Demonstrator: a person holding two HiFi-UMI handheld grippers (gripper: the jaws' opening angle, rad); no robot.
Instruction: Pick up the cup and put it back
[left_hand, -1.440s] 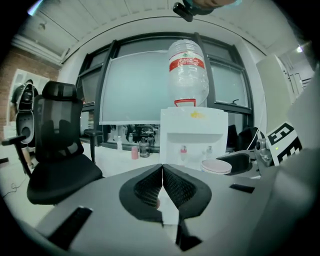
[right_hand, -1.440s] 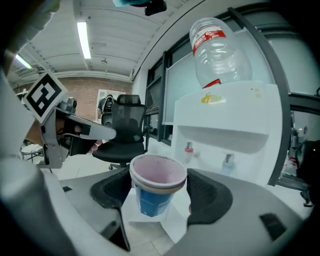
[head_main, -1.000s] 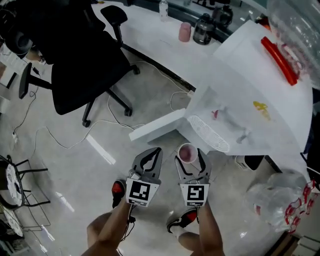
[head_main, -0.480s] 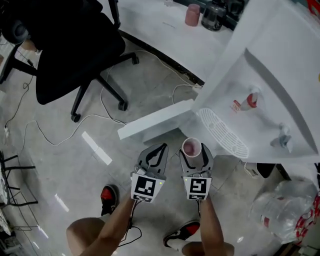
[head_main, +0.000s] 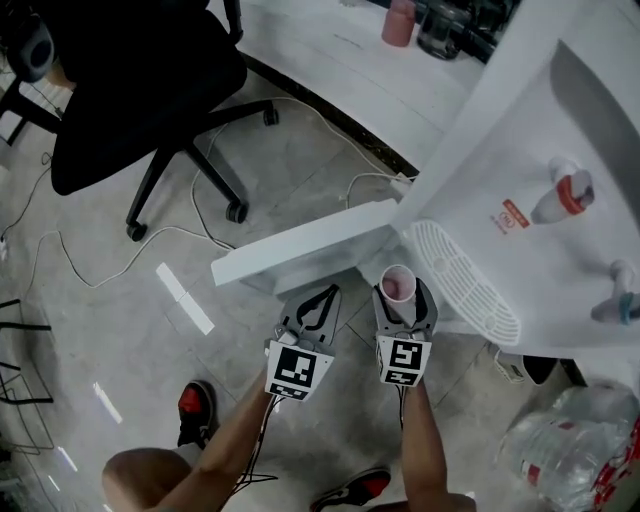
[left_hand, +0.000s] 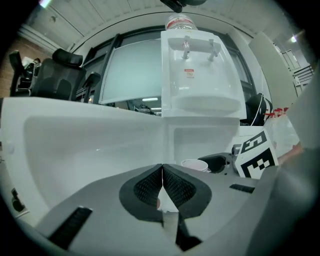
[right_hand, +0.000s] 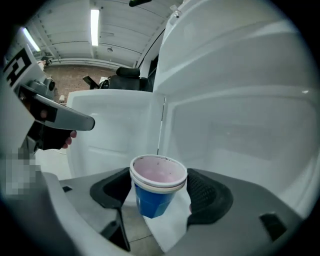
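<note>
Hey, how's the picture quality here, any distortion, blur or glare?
Both gripper views are fisheye, with black corners; in the left gripper view the water dispenser bows outward. Right gripper view: the cup is sharp, the ceiling light blown out. Head view: glare streaks on the floor, otherwise fairly sharp.

I see black office chair (head_main: 130, 90) upper left, white cables (head_main: 196, 195) trailing over floor beside it. White water dispenser (head_main: 520, 130) on right, lower door (head_main: 300, 248) swung open, round drip grille (head_main: 470, 285) below red tap (head_main: 568, 192). Clear plastic bag (head_main: 570, 450) on floor, lower right.
</note>
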